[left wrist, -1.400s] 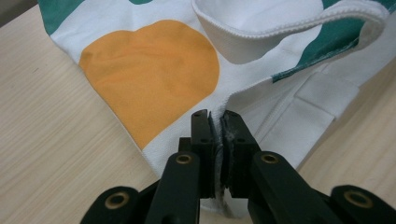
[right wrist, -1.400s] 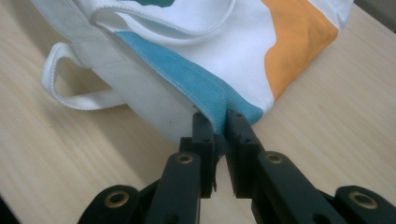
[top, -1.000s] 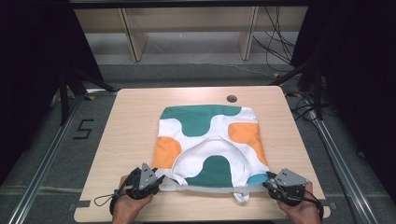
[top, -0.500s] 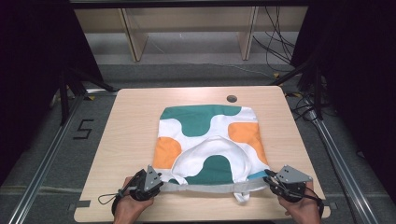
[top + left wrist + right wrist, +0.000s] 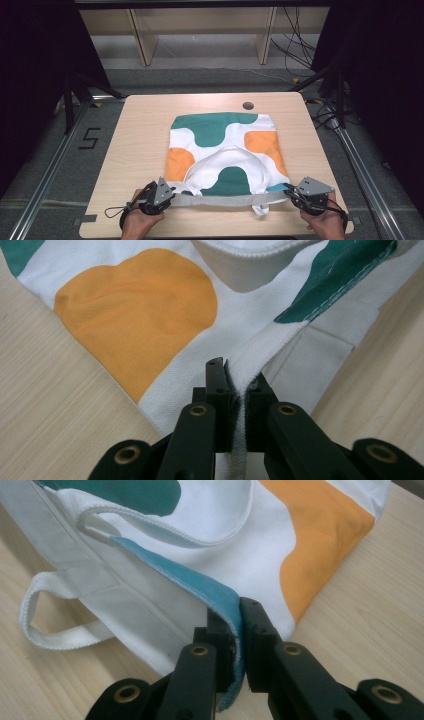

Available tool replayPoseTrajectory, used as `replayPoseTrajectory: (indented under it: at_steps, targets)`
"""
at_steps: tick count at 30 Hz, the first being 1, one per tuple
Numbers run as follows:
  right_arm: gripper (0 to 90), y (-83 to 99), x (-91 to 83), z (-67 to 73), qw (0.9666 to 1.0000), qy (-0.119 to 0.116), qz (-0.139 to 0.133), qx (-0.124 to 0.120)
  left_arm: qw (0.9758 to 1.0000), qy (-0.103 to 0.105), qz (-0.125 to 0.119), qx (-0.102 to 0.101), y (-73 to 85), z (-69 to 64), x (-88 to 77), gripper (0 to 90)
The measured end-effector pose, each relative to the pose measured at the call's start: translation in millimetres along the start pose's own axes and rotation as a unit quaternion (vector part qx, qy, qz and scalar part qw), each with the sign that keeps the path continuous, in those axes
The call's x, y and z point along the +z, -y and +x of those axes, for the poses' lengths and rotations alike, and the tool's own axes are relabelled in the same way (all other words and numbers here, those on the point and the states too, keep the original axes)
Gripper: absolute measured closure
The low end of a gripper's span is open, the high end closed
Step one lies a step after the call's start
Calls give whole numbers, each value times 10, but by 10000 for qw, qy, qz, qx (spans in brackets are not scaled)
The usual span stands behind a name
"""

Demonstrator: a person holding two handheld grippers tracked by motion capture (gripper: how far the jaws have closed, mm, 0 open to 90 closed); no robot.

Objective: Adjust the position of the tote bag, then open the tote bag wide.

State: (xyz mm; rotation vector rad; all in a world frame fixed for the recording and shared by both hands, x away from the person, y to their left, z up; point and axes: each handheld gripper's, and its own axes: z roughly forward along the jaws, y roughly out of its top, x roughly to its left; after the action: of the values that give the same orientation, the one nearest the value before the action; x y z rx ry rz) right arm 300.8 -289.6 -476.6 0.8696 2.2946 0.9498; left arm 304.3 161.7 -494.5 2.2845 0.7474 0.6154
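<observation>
Table (image 5: 140, 145): light wood top, rounded corners, a small dark round hole (image 5: 248, 105) near its far edge.
Floor mark (image 5: 90, 138): a black "5", left of the table.
Shelving (image 5: 200, 30): pale wood, beyond the table.
Cables (image 5: 295, 45): dark, trailing on the floor at far right.

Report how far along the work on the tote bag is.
Done: the tote bag lies flat on the table. In hand: the left gripper has just closed on the white corner of its near edge, the right gripper on the blue-edged corner, both pinching cloth. Left: probably lifting or folding the bag; it shows no fold yet.
</observation>
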Motion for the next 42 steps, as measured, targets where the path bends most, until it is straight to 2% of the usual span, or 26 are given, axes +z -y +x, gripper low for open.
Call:
replayPoseTrajectory:
  at_steps: [1, 5, 11, 14, 15, 16, 18, 19, 20, 21, 22, 23, 24, 25, 26, 29, 30, 31, 32, 34, 36, 37, 38, 39, 41, 42]
  targets:
    - [848, -2, -13, 3, 10000, 5, -30, -13, 9999, -45, -50, 135, -8, 14, -10, 854]
    - [848, -11, -64, 24, 10000, 4, -93, 36, 9999, -5, -100, 117, -1, 26, -37, 856]
    - [849, -37, -110, 28, 9998, 4, -210, 46, 9995, -34, -304, 1, -21, 56, -112, 856]
    - [851, -70, -132, 10, 9996, -10, -279, 74, 9993, -45, -359, 57, -53, 87, -165, 857]
    - [851, -77, -132, 3, 9994, -22, -319, 103, 9992, -69, -399, 31, -56, 91, -173, 857]
    - [852, -81, -136, -11, 9993, -32, -349, 110, 9991, -27, -391, -132, -53, 73, -182, 858]
    - [852, -94, -153, -7, 9989, -48, -387, 257, 9991, -50, -410, -103, -65, 82, -193, 859]
    - [852, -105, -159, -30, 9990, -62, -418, 174, 9991, -50, -410, -103, -65, 82, -193, 859]
    - [852, -115, -168, -34, 9988, -79, -429, 240, 9988, -71, -482, 37, -91, 110, -208, 860]
    - [852, -122, -169, -49, 9988, -56, -448, 197, 9987, -43, -503, -118, -91, 99, -211, 860]
    - [853, -129, -173, -47, 9986, -99, -448, 280, 9982, -44, -565, -211, -97, 91, -215, 861]
    - [853, -138, -167, -69, 9986, -111, -493, 178, 9979, -66, -598, -236, -102, 91, -220, 861]
    - [854, -147, -175, -66, 9984, -87, -492, 248, 9985, -52, -528, -127, -108, 107, -241, 861]
    - [854, -160, -179, -78, 9984, -88, -540, 162, 9985, -52, -528, -127, -108, 107, -241, 860]
    - [854, -169, -189, -80, 9983, -64, -536, 213, 9975, -58, -658, -245, -122, 102, -247, 861]
    - [853, -192, -211, -83, 9978, -60, -576, 320, 9972, -69, -709, -238, -141, 107, -273, 861]
    - [853, -219, -235, -94, 9974, -36, -633, 335, 9961, -107, -816, -313, -167, 101, -294, 861]
    - [853, -219, -235, -94, 9974, -36, -633, 335, 9961, -107, -816, -313, -167, 101, -294, 861]
    - [854, -245, -246, -125, 9972, -35, -714, 226, 9954, -130, -894, -328, -193, 109, -316, 861]
    - [855, -261, -266, -136, 9968, 9, -747, 272, 9947, -99, -947, -384, -208, 116, -325, 860]
    - [855, -277, -273, -139, 9964, -15, -795, 283, 9955, -122, -880, -333, -218, 137, -356, 860]
    - [855, -287, -280, -140, 9962, -15, -827, 267, 9941, -125, -998, -413, -225, 139, -351, 861]
    - [855, -295, -290, -129, 9959, 0, -829, 352, 9941, -136, -989, -429, -234, 148, -368, 861]
    - [855, -308, -294, -144, 9957, 13, -883, 285, 9938, -116, -1014, -440, -243, 158, -378, 860]
    - [856, -325, -309, -129, 9954, -7, -874, 397, 9930, -144, -1083, -444, -255, 164, -388, 861]
    - [856, -360, -327, -149, 9952, 0, -934, 281, 9923, -173, -1150, -425, -287, 193, -426, 861]
